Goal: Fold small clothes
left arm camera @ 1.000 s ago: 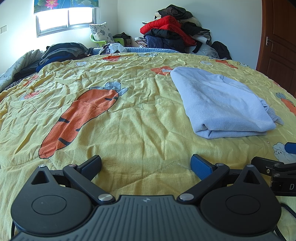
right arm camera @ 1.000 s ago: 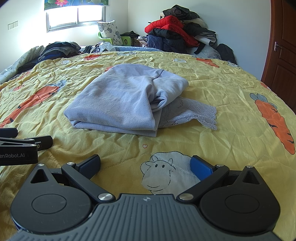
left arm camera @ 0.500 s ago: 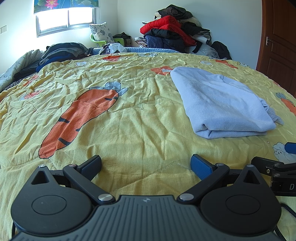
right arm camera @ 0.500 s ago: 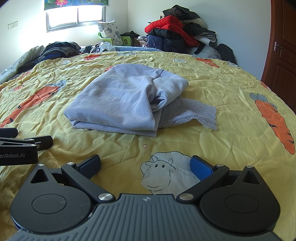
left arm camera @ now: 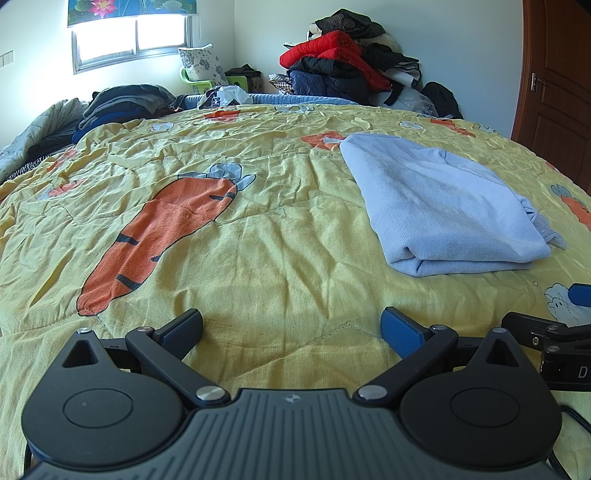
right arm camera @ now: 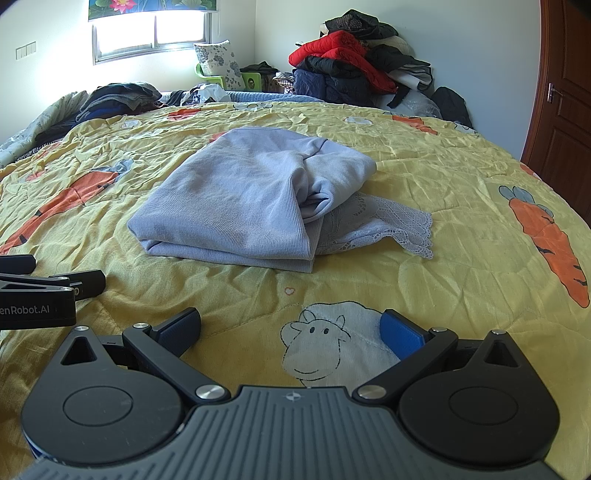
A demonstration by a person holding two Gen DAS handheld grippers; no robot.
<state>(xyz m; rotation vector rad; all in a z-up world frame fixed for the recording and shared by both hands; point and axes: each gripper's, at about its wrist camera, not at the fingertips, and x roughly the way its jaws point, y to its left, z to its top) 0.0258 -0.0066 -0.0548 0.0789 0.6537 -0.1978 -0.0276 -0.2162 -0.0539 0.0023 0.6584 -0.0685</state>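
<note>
Nothing has been shifted since the earlier frames: both grippers and the garment are found in the same places as a second ago.

The folded light-blue garment (right arm camera: 243,199) is taken as the landmark; it lies on the yellow quilt (left arm camera: 258,258) printed with carrots and sheep. On the side of the left gripper, seen at the left edge of the right wrist view, the lettering "enRobot.AI" is read, its start cut off by the frame. In the left wrist view a single letter "D" is made out on the right gripper's body.

The left gripper (left arm camera: 291,326) is held low over the quilt, nearer the camera than the garment and to its left, with fingers spread wide and nothing between them. The right gripper (right arm camera: 290,328) is held just as low, directly in front of the garment's folded edge, over a printed sheep (right arm camera: 317,345); its fingers are likewise spread and empty. Neither gripper is touching the garment.

A lace trim (right arm camera: 391,225) is seen sticking out from under the garment's right side. Beyond the garment, against the far wall, a heap of red and dark coats (right arm camera: 354,70) is piled; to its left a window (right arm camera: 151,31) and dark clothes (right arm camera: 114,98) are seen. A brown door (right arm camera: 565,92) stands far right.
</note>
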